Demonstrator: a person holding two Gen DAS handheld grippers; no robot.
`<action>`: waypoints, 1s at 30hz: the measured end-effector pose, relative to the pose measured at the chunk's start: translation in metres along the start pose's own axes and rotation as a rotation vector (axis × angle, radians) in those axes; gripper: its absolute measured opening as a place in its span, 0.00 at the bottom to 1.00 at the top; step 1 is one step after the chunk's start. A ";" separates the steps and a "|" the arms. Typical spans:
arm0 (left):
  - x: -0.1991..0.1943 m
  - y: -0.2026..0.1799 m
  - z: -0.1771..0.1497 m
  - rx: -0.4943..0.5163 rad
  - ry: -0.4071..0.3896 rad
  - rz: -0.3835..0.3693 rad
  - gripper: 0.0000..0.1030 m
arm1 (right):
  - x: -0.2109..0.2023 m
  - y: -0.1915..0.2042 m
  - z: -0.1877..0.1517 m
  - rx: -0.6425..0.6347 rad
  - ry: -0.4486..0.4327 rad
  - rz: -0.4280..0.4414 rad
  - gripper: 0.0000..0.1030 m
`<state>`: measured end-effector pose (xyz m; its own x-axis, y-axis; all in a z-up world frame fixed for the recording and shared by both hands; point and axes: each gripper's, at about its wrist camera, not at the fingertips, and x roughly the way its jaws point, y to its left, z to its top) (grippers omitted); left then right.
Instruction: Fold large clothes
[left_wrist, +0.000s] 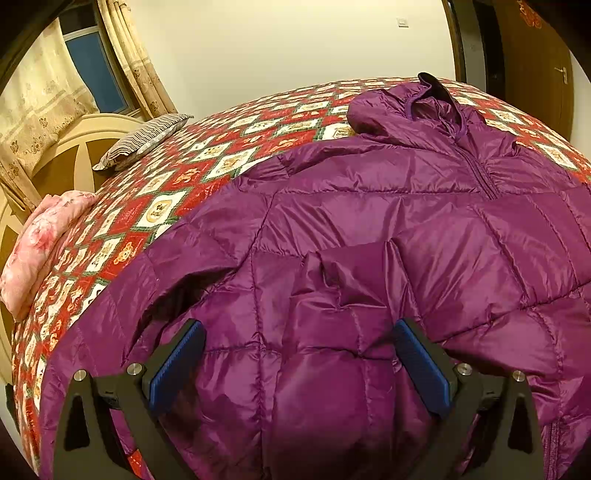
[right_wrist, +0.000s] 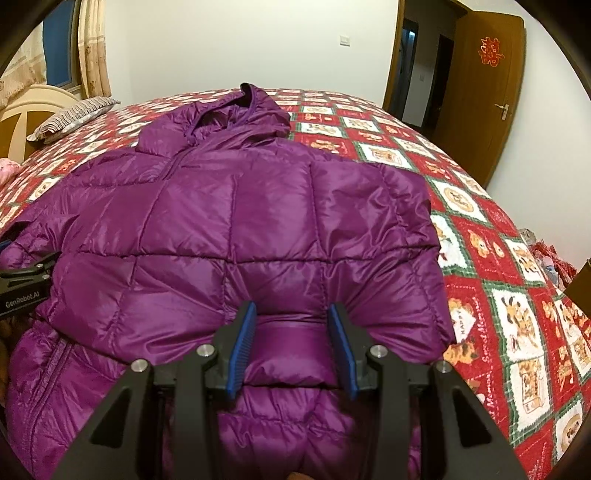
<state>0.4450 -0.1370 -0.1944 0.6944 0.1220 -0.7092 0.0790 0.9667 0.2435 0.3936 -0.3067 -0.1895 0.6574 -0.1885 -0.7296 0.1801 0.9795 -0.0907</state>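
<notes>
Right wrist view: my right tongs sit half open around a sleeve cuff of the purple jacket. It lies lengthwise on the bed, hood pointing away. My left tongs gape wide over it, empty.

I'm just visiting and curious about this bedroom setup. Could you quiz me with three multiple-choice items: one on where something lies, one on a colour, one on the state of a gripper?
1. Where does the striped pillow lie?
A. by the headboard
B. on the jacket
C. on the floor

2. What colour is the puffer jacket?
A. green
B. purple
C. black

3. How is the left gripper?
A. shut on the hood
B. out of view
C. open over the jacket

Answers:
1 A, it rests at the bed's head end.
2 B, its quilted shell is purple.
3 C, its blue pads stand wide apart.
</notes>
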 end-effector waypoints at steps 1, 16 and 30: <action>0.000 0.000 0.000 -0.001 0.000 -0.002 0.99 | 0.000 0.000 0.000 0.000 0.000 0.000 0.43; -0.026 0.019 0.009 0.006 -0.013 -0.005 0.99 | -0.033 0.002 0.008 -0.042 -0.002 -0.025 0.74; -0.128 0.135 -0.063 -0.007 -0.151 0.117 0.99 | -0.115 0.023 -0.057 -0.051 -0.026 0.120 0.81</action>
<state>0.3216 -0.0075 -0.1126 0.7978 0.1991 -0.5691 -0.0135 0.9496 0.3132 0.2803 -0.2581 -0.1466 0.6912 -0.0709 -0.7192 0.0623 0.9973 -0.0385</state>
